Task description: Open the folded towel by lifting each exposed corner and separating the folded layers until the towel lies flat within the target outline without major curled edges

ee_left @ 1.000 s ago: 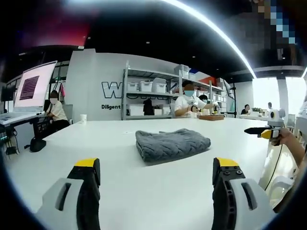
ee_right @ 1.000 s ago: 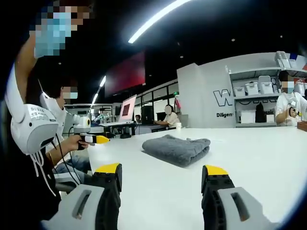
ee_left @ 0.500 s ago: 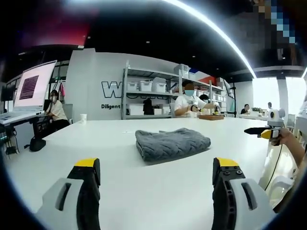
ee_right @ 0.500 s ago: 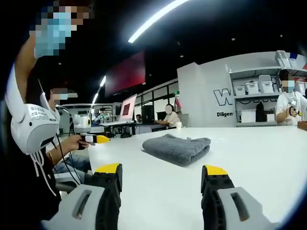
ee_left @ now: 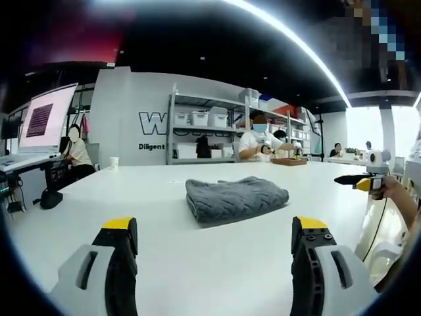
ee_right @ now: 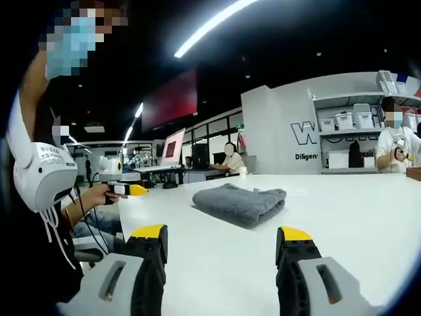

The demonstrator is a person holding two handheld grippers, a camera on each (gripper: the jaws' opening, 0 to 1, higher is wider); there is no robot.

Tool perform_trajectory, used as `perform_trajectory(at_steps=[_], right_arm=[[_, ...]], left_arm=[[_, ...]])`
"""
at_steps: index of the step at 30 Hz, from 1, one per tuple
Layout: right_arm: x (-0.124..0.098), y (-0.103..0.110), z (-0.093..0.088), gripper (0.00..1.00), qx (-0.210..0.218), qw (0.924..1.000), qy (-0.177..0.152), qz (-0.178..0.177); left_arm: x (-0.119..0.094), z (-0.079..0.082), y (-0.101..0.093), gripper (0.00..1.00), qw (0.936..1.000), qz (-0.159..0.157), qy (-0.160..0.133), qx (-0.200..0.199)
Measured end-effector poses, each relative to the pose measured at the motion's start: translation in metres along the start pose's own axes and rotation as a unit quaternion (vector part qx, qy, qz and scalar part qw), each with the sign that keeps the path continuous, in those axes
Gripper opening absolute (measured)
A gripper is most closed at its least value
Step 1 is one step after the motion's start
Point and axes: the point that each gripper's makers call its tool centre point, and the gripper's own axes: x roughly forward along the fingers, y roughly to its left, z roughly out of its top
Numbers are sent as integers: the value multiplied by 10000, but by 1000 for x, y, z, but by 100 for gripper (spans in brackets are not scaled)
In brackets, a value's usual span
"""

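Note:
A grey knitted towel (ee_left: pixel 235 197) lies folded in a thick stack on the white table (ee_left: pixel 197 263), ahead of my left gripper (ee_left: pixel 216 232), whose yellow-tipped jaws stand wide apart with nothing between them. The same towel (ee_right: pixel 240 204) lies ahead and slightly left of my right gripper (ee_right: pixel 223 236), also open and empty. In the left gripper view the right gripper (ee_left: pixel 358 182) shows at the right edge, held in a hand. In the right gripper view the left gripper (ee_right: pixel 125 190) shows at the left, held by a hand beyond the table edge.
A person (ee_right: pixel 39 178) in a white sleeve stands at the table's left edge in the right gripper view. Shelves with white bins (ee_left: pixel 204 135) and seated people (ee_left: pixel 260 141) are far behind. A small white cup (ee_left: pixel 114 162) stands on the table's far side.
The right gripper view has shifted slightly to the right, so the towel and left gripper sit a little further left. The left gripper view is unchanged.

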Motion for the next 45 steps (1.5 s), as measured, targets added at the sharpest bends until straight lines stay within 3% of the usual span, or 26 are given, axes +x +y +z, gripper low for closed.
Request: perform_trajectory(at_steps=[45], right_arm=[[3, -3, -2, 64, -88, 9999, 90, -38]], left_arm=[[0, -4, 2, 95, 10000, -10, 18, -46]])
